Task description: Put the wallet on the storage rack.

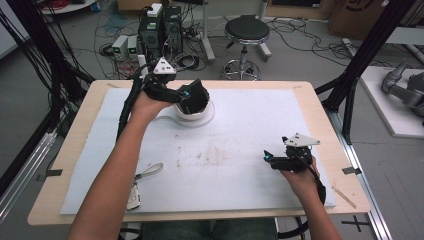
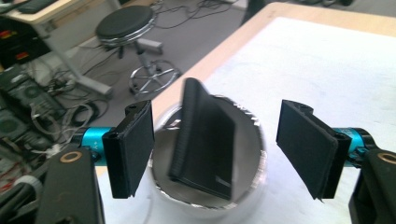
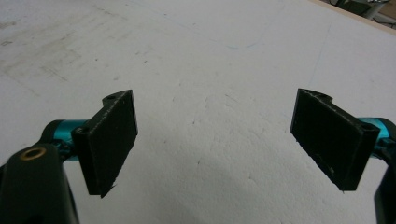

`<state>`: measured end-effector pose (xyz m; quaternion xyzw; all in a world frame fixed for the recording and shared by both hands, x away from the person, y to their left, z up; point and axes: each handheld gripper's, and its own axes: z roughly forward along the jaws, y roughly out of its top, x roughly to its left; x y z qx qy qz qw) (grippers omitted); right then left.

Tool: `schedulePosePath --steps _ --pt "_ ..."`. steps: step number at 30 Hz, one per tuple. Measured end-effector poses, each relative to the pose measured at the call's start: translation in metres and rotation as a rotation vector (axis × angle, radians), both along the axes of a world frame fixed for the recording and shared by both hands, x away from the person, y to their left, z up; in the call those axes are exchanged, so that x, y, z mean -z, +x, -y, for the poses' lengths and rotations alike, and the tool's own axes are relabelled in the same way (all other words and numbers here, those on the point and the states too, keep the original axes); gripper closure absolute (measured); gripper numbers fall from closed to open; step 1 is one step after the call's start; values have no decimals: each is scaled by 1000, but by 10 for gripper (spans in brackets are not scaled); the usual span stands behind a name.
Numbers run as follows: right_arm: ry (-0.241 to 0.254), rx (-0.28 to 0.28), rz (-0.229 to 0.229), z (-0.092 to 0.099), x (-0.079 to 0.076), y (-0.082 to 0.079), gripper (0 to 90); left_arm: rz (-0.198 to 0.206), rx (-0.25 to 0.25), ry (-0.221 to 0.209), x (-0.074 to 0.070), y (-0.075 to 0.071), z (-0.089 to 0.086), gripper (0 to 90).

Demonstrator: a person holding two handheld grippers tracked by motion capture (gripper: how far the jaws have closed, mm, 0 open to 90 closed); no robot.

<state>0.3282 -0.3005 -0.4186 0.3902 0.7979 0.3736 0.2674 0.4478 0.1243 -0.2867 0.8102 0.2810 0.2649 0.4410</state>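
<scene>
A black flat wallet-like thing (image 2: 203,140) leans upright inside a round white cup (image 2: 258,140) with a shiny inner wall. In the high view the cup (image 1: 200,118) stands at the far left-middle of the white mat. My left gripper (image 2: 222,149) hovers over the cup, its pads wide apart on either side of the black thing and not touching it. From above, the left gripper (image 1: 196,98) covers most of the cup. My right gripper (image 1: 268,158) rests low over the mat's right side. Its jaws (image 3: 224,144) stand wide with bare mat between them.
A white foam mat (image 1: 240,150) covers the wooden table (image 1: 75,150). A strap loop (image 1: 148,171) and a small white item (image 1: 133,198) lie near the front-left edge. Beyond the table are a black stool (image 1: 246,31), computer boxes (image 1: 160,27) and floor cables.
</scene>
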Motion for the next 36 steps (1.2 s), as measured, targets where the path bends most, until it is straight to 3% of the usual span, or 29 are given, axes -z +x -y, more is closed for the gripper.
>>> schedulePosePath --steps 16,24,27,32,36 --pt "7 18 -4 -3 2 14 147 -13 77 -43 14 -48 -23 219" --pt "37 47 -6 2 2 16 147 -7 74 -76 22 -74 -42 204" --pt "49 43 -5 3 1 17 147 -23 73 -108 30 -86 -52 204" --pt "50 42 4 2 1 17 147 -43 66 -103 51 -105 -65 204" --pt "43 41 3 2 1 16 147 -48 49 -156 69 -118 -72 200"
